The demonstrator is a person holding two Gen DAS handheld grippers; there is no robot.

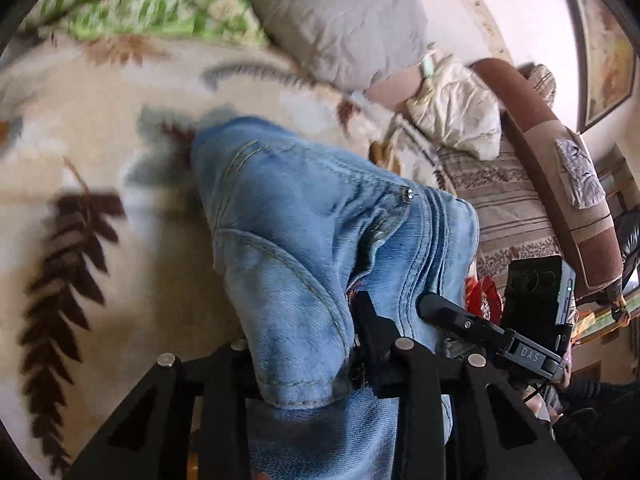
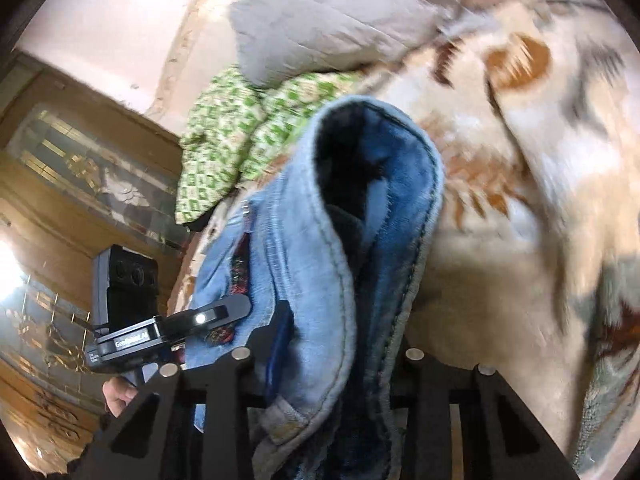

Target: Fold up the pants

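Light blue denim pants (image 1: pixel 304 216) hang bunched from both grippers above a cream blanket with a brown leaf pattern (image 1: pixel 80 168). My left gripper (image 1: pixel 320 344) is shut on the pants near a pocket seam, denim draped over its fingers. The right gripper (image 1: pixel 452 314) shows at the right of this view, clamped on the same bunch. In the right wrist view my right gripper (image 2: pixel 332 360) is shut on the pants (image 2: pixel 320 264) at the waistband, whose dark inside gapes open. The left gripper (image 2: pixel 224 314) grips the cloth at the left.
A grey pillow (image 1: pixel 340 20) and green patterned cloth (image 1: pixel 160 4) lie at the head of the bed. A striped sofa arm (image 1: pixel 552 184) with crumpled cream cloth (image 1: pixel 456 112) stands to the right. A wooden glass-front cabinet (image 2: pixel 80 184) stands at the left.
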